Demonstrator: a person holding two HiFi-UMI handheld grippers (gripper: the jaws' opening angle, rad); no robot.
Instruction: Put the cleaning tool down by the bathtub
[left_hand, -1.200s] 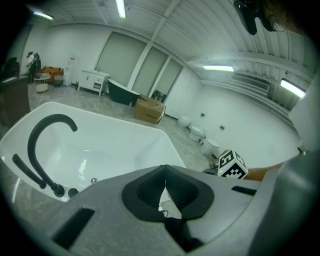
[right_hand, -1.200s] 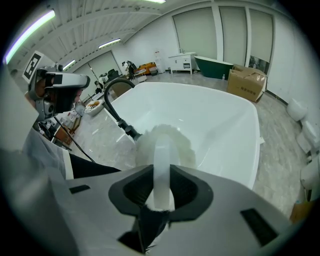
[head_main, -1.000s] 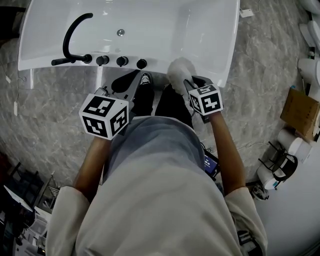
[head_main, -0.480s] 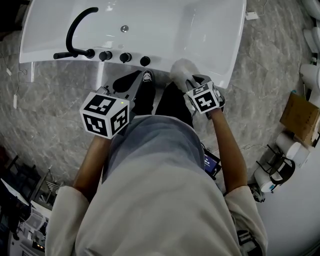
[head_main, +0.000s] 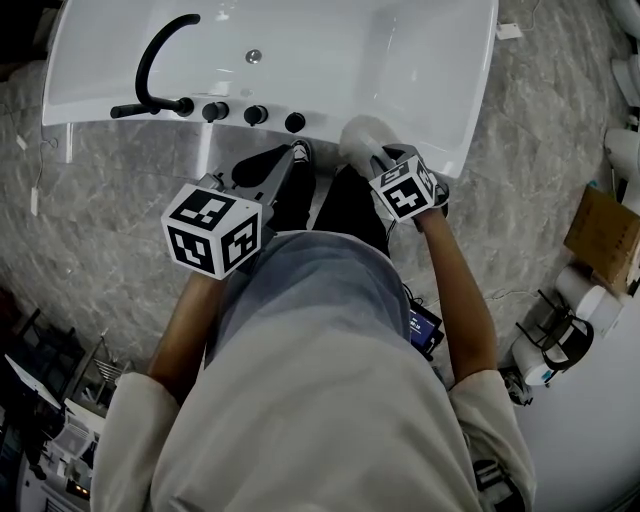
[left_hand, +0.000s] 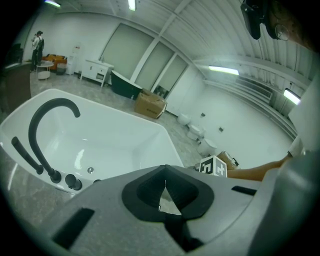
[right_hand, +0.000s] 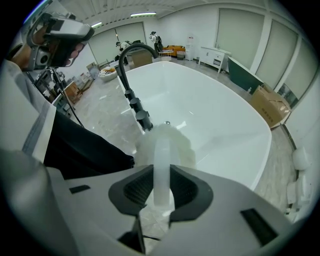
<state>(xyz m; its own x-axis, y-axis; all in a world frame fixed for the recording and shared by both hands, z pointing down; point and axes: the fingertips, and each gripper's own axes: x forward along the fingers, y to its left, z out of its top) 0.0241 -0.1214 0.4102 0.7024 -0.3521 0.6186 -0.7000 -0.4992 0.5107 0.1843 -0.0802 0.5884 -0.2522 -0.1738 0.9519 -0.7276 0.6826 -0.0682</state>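
- Cleaning tool (head_main: 362, 140), a white fluffy head on a translucent white plastic handle. Head view: it is held up in the right gripper (head_main: 380, 165), and its head overlaps the near rim of the glossy white bathtub (head_main: 350, 60) towards the tub's right corner.
- Change over the last second: the right gripper and the cleaning tool have barely shifted and hold the same spot at the rim. The left gripper (head_main: 275, 170) is likewise unmoved above the grey marbled floor (head_main: 100, 220).
- Judgement: the carry looks finished, but the put-down has not begun. Lowering and release are still to come.
- Left gripper view: the jaws are together at their tips with nothing between them. The bathtub and its black curved metal faucet (left_hand: 45, 115) lie beyond, to the left.
- Right gripper view: the jaws are clamped on the handle, which stands upright between the dark ribbed pads (right_hand: 137, 187).
- Same view: the fluffy head rises above the jaws and hides part of the tub's near edge, just beside the row of black round knobs (right_hand: 142, 117).
- No view settles whether the head touches the rim.
- Appearance: the head is soft, loose-piled and pale. The handle is smooth, narrow and semi-clear.
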